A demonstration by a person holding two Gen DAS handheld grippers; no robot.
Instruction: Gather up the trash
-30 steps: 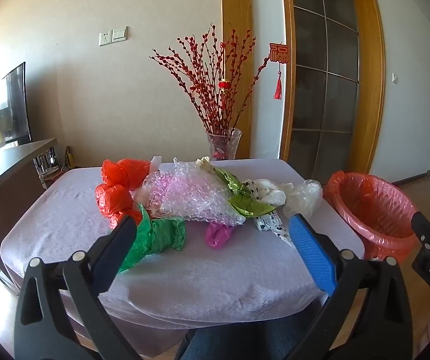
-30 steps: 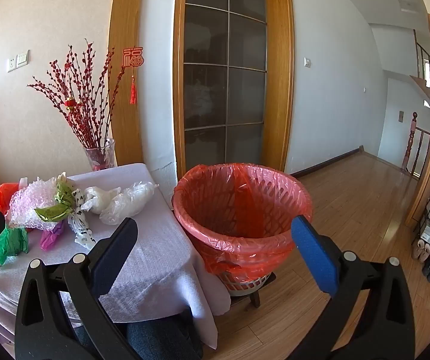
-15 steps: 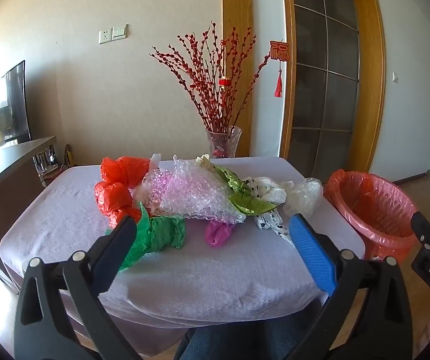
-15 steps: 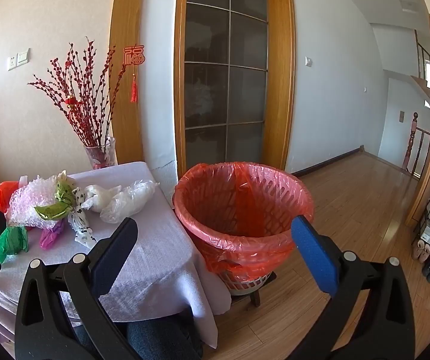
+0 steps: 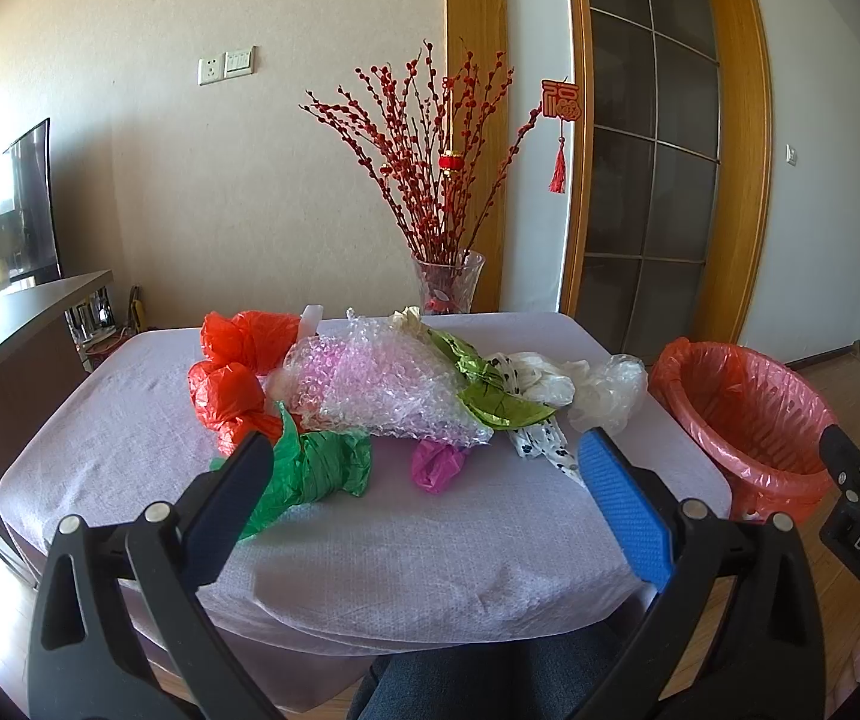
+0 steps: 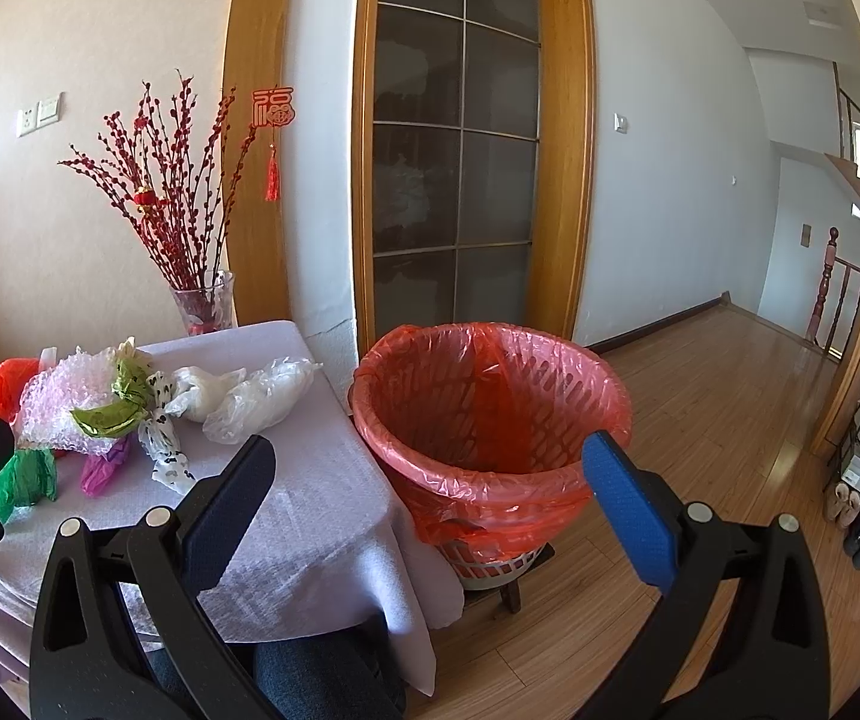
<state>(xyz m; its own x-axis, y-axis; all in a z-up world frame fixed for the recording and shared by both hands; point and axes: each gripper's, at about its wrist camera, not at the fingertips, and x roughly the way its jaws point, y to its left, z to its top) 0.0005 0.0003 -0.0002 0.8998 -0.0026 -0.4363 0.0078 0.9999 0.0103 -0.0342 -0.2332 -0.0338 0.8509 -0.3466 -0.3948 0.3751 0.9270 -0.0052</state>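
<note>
Jaws, left: the left gripper (image 5: 424, 468) has its jaws spread wide and holds nothing; it hangs over the near edge of the table (image 5: 370, 552).
Jaws, right: the right gripper (image 6: 430, 468) is also wide apart and empty, in front of the waste basket (image 6: 490, 420).
Writing: the letters "DAS" stand in white on the black body of the right gripper at the right edge of the left view; in the right view some small letters are on the left gripper at the left edge, too cut off to read. One red hanging ornament (image 5: 561, 102) carries a Chinese sign.
Trash, place: all lies in one heap on the middle and far part of the table, apart from both grippers.
Trash, count: two red bags (image 5: 232, 387), one green bag (image 5: 322, 468), one sheet of bubble wrap (image 5: 382, 390), one small pink scrap (image 5: 437, 463), one shiny green wrapper (image 5: 502, 408), one white bag with black spots (image 5: 541, 441), one white bag (image 5: 541, 378), one clear bag (image 5: 607, 387).
Basket: one, lined with a red bag, just beside the right edge of the table; nothing shows in the part of its inside that can be seen.
Hard to see: the bubble wrap covers part of the red bags and the wrapper; something pink shows through it, unclear what. The left jaw hides a part of the green bag.
Other: one glass vase (image 5: 448, 282) with red branches at the far edge of the table.
</note>
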